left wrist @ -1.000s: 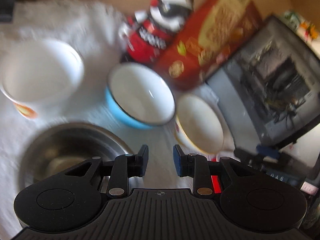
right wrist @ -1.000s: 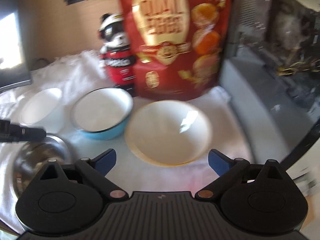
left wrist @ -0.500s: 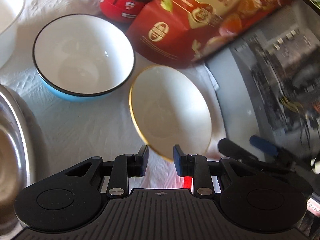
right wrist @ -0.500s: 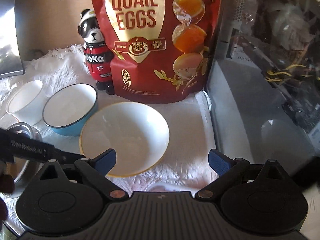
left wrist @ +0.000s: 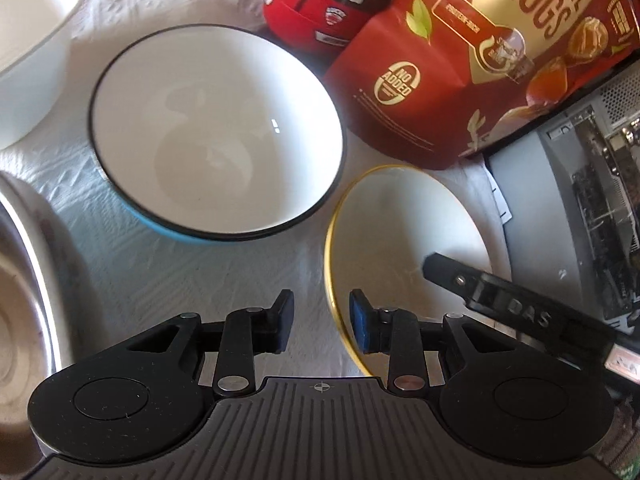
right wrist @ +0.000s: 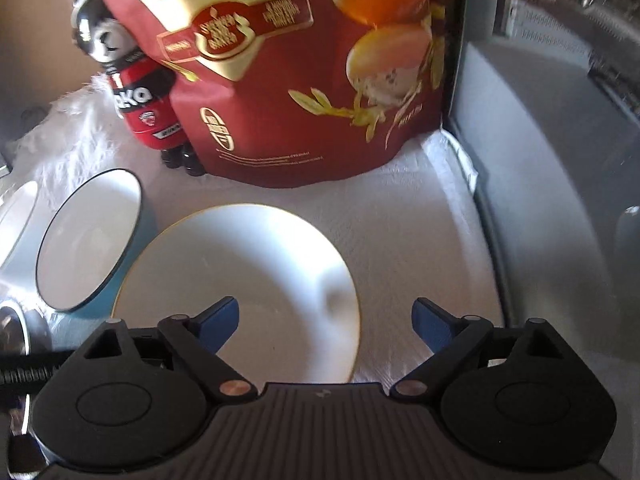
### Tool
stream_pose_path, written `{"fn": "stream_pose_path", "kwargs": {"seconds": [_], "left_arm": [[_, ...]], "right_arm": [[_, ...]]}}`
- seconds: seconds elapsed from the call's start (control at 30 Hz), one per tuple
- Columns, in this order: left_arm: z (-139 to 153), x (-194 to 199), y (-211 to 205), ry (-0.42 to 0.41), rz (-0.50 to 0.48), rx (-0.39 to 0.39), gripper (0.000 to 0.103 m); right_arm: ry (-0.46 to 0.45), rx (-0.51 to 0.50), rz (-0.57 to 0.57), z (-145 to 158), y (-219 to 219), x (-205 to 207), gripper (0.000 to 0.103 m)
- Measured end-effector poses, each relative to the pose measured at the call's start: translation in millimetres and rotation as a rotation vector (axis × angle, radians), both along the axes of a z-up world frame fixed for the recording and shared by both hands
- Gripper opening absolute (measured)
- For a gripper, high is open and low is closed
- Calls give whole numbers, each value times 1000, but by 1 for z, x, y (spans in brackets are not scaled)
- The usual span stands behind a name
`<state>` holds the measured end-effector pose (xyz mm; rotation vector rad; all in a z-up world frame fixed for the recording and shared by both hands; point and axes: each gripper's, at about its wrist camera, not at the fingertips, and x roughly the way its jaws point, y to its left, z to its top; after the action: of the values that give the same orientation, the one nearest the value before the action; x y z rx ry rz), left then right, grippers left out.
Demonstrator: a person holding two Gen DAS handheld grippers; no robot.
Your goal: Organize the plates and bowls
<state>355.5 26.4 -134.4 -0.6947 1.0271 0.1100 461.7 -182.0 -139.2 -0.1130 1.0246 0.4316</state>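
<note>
- Yellow-rimmed white plate (left wrist: 404, 236) lies flat on the white cloth (left wrist: 168, 280), in front of the red quail egg bag (left wrist: 480, 64) and just beside the blue bowl (left wrist: 216, 132).
- It is round, so it has no long side. What counts is which edge of its rim each tool can reach.
- Left gripper (left wrist: 321, 325) sits right at the plate's near-left rim. The rim runs through the gap between its two pads. One pad is over the plate and the other is over the cloth.
- Its jaws are opening. They stand a little way apart, and the pads do not look pressed on the rim yet.
- Right gripper (right wrist: 326, 320) hangs over the other side of the same plate. One pad is above the white middle and the other is past the right edge, over the cloth.
- Its jaws are wide apart but closing. The plate's right edge lies under the gap, and nothing is pinched.
- Both tools are close to the plate. I think the left one is better lined up, because the rim is already between its pads.
- Next to the blue bowl there is a white bowl (left wrist: 32, 52) and a shiny metal bowl (left wrist: 24, 300), further to the left.
- A panda bottle (right wrist: 136, 92) stands at the back, beside the bag.
</note>
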Motion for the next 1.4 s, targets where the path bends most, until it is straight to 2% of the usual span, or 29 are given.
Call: {"fn": "stream_pose_path", "kwargs": {"seconds": [0.23,0.33,0.43,0.6,0.9,1.13,1.4], "left_arm": [[-2,9,-4,-18,-34,1,33],[-2,10,-6,-35,-43,-14,26],[-2,4,-3,-26,-40,-25,26],[4,-31,6,6,-15,-5,26],[12,-99,13,49,51,7,26],[8,-119,18,82,104,-6,26],[14,-125,19,97,112,-20,26]], "right_arm": [[44,29,10,-14,12,12,84],[85,63,30,-18,15,12,78],[102,69,31,-16,16,7,79],[177,146,107,-8,17,-10,79],[299,213,241,-12,24,-55,79],[316,220,310,-14,33,-82,79],[307,239,318,-11,30,-82,79]]}}
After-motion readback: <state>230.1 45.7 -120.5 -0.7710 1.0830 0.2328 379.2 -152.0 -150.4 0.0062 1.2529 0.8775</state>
